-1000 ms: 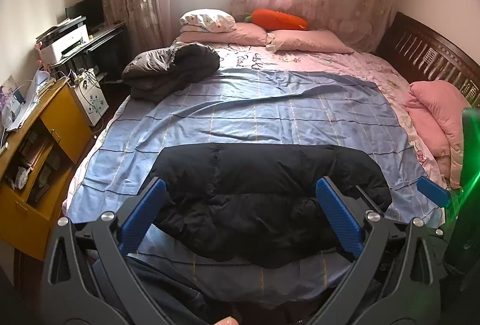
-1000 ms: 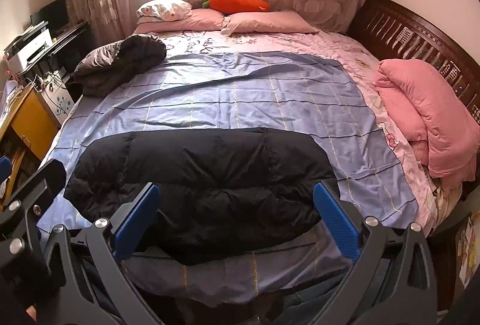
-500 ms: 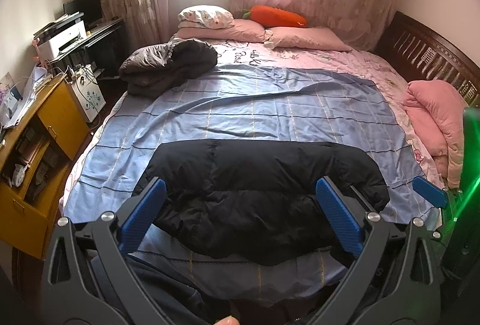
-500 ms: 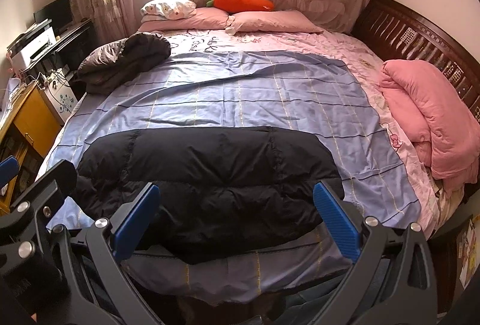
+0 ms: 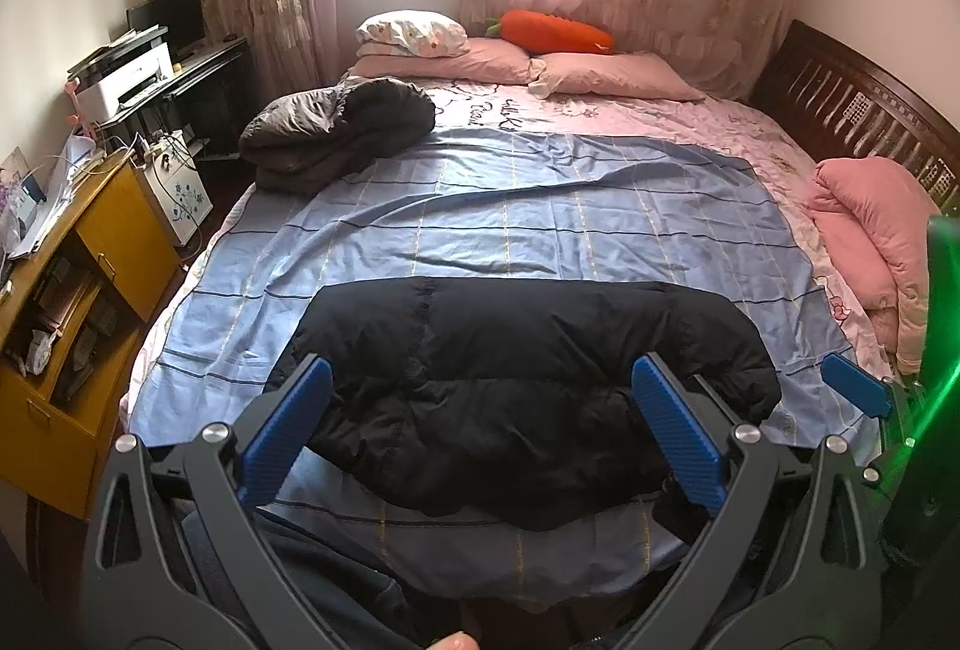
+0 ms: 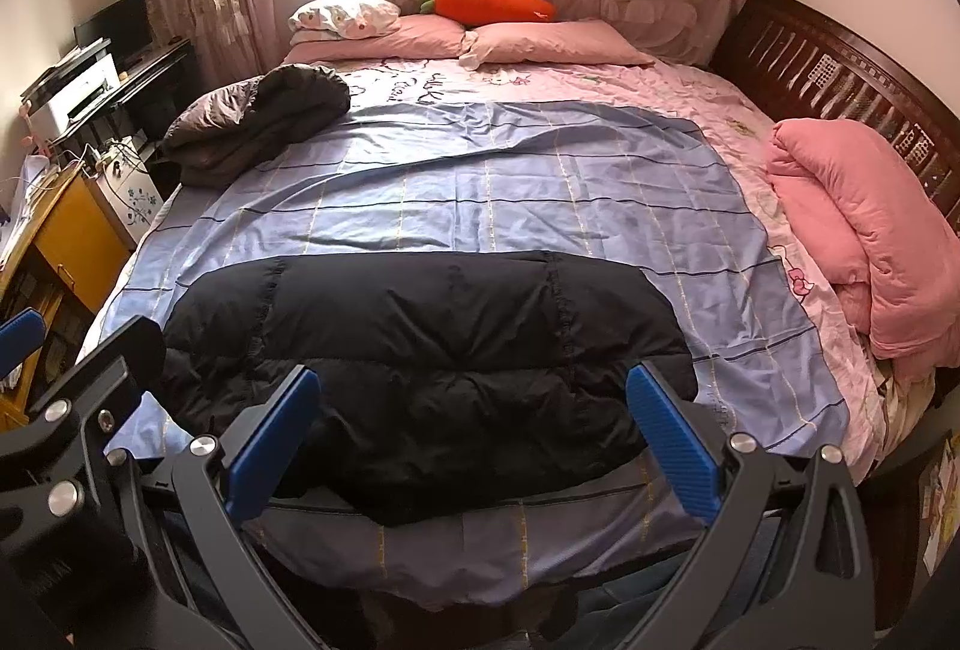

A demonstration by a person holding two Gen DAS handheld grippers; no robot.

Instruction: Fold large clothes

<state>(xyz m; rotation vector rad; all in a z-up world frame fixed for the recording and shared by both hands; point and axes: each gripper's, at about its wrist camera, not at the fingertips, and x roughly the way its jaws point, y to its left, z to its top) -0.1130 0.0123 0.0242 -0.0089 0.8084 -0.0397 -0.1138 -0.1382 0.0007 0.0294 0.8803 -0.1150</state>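
My left gripper (image 5: 480,434) hangs above the near edge of the bed (image 5: 852,140), its blue-padded fingers (image 5: 288,431) spread wide apart with nothing between them. My right gripper (image 6: 474,431) hangs beside it, fingers (image 6: 672,443) likewise wide apart and empty. From the left wrist view I can see one blue tip of the right gripper at the far right; from the right wrist view the left gripper's dark frame shows at the lower left.

The black puffer jacket (image 5: 516,392) lies folded into a wide, rounded bundle along the near edge of the bed, on the blue checked sheet (image 5: 540,224), roughly centred across the bed's width. Neither gripper touches it. In the right wrist view the same jacket (image 6: 432,368) sits on the sheet (image 6: 480,182), its quilted seams running across the top.

Near the far left corner of the bed rests a folded grey jacket (image 5: 336,134), well apart from the black one. At the right edge a pink quilt (image 6: 864,230) is heaped against the dark wooden bed frame. Along the far edge lie pink pillows (image 5: 606,74) with an orange carrot cushion (image 5: 558,32) behind them. A yellow cabinet (image 5: 78,290) stands to the left of the bed.
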